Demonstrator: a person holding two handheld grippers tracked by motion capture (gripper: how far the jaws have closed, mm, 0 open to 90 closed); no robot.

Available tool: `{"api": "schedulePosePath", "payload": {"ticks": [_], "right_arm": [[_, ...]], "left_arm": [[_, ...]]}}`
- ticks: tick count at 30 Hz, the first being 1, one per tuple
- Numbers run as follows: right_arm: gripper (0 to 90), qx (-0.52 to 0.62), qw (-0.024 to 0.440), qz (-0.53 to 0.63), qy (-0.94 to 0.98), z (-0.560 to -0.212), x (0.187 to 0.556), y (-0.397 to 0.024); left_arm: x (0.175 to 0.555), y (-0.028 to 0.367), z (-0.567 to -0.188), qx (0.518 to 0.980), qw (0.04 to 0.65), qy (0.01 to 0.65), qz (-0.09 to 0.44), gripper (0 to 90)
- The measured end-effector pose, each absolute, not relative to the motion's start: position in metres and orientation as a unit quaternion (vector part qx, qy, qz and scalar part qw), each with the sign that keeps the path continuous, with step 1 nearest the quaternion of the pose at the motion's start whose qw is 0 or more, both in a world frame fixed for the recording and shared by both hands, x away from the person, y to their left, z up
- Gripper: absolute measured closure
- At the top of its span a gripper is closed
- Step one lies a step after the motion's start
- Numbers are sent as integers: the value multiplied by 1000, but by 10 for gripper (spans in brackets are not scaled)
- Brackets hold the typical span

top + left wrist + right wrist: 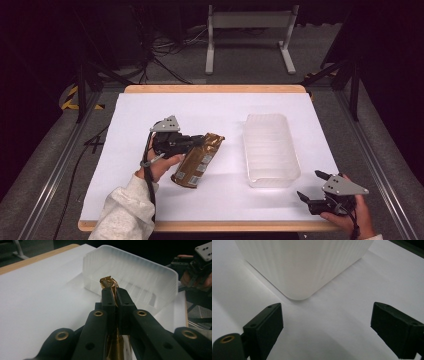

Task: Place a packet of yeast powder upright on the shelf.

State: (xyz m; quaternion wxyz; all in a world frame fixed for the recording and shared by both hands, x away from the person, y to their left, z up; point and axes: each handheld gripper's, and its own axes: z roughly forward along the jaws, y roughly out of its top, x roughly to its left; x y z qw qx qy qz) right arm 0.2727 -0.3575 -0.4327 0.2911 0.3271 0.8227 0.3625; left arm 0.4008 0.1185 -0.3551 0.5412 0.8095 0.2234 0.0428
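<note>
The pouch (198, 160) is glossy gold-brown foil, crinkled at its pinched end, with pale printed labels on its face. The bin (270, 150) is translucent, frosted plastic with fine vertical ribbing on its walls. The desk (215, 89) shows a smooth light wood edge under a matt white paper sheet (150, 107). The left gripper (113, 293) has matt black plastic jaws with brass-coloured rivets. A sleeve (125, 212) is soft pale cloth.

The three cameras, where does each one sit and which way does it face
High view: above the person's side, looking forward and down at the table; both forearms, left gripper, right gripper.
Left gripper view: along its shut fingers pinching the gold packet, toward the clear bin.
Right gripper view: between open fingers, near the table.
All three share the bin.
</note>
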Motion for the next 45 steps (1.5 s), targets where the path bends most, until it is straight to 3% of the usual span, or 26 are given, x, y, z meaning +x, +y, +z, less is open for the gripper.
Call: {"api": "schedulePosePath", "payload": {"ticks": [13,30,45], "right_arm": [[115,327,292,363,822,-433,273,-357],[115,325,290,367,822,-433,273,-357],[119,329,299,391,806,-430,270,-361]], "left_arm": [[389,105,-340,786,583,191,73,867],[394,38,-321,783,608,108,74,872],[411,-6,-308,757,645,81,71,871]]}}
